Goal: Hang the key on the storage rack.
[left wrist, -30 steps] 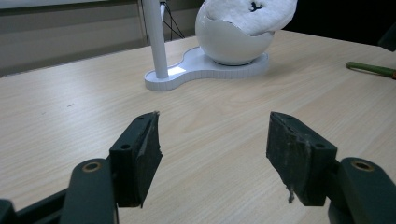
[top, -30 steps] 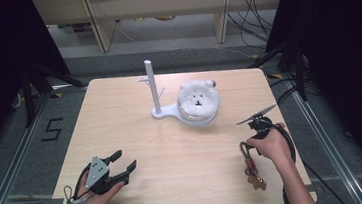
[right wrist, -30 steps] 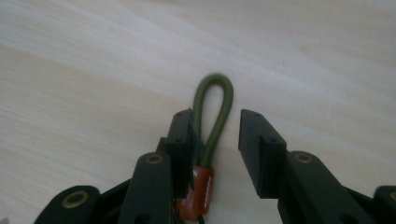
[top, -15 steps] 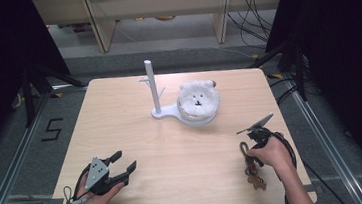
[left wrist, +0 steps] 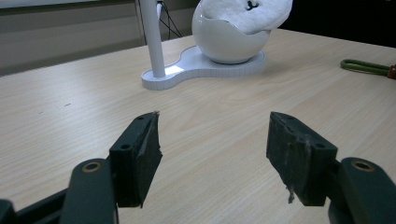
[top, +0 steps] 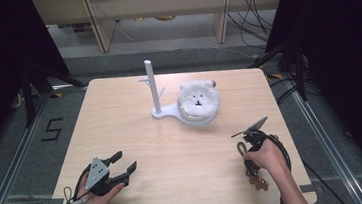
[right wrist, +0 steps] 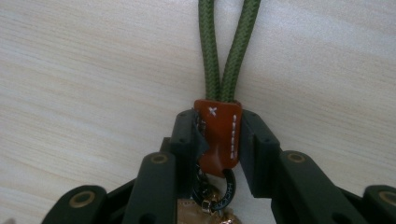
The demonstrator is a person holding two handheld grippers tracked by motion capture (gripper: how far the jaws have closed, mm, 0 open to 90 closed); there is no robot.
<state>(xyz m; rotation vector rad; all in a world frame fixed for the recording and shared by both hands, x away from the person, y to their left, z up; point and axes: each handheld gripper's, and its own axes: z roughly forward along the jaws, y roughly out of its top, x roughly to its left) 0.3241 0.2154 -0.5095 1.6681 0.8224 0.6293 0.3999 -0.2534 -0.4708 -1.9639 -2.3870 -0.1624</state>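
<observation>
A keychain lies near the table's right front: a green cord loop (top: 240, 149) (right wrist: 227, 46), a red-brown leather tab (right wrist: 219, 135), a dark ring (right wrist: 225, 189) and brown charms (top: 257, 181). My right gripper (top: 248, 161) (right wrist: 218, 123) is shut on the leather tab, with the cord running away from its jaws flat on the wood. At the front left my left gripper (top: 126, 161) (left wrist: 212, 140) is open with nothing between its fingers. It faces the white stand (top: 162, 115) (left wrist: 196, 70). The green cord (left wrist: 366, 66) also lies at the right edge of the left gripper view.
The stand has an upright post (top: 151, 84) with small pegs and a white bowl (top: 198, 116) (left wrist: 229, 42). A fluffy white bear-face plush (top: 197, 98) (left wrist: 252, 11) rests in the bowl. Black cables trail off the table's right edge behind my right hand (top: 269, 156).
My right hand and gripper came down and slightly nearer over the keychain. The left gripper has stayed where it was, open.
</observation>
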